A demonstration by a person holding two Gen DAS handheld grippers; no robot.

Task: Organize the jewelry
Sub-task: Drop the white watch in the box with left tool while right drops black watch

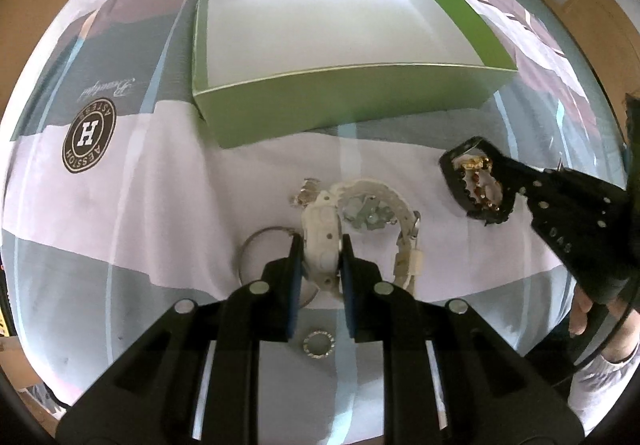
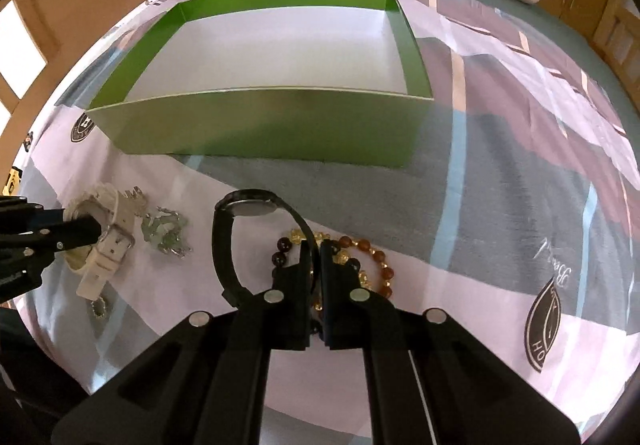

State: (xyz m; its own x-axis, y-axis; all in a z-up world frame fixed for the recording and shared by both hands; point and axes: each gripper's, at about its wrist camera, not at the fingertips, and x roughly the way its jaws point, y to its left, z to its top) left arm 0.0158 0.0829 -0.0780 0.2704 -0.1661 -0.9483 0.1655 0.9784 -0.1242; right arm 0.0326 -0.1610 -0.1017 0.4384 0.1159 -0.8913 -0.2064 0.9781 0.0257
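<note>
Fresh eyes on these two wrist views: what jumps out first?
The big green box with its bare white floor sits open on the bedsheet, past all the jewelry. Nearer, the left gripper closes around a white watch, while the right gripper pinches the strap of a black watch lying over a beaded bracelet.

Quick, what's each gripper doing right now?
Left gripper: shut on the white watch.
Right gripper: shut on the black watch strap.
</note>
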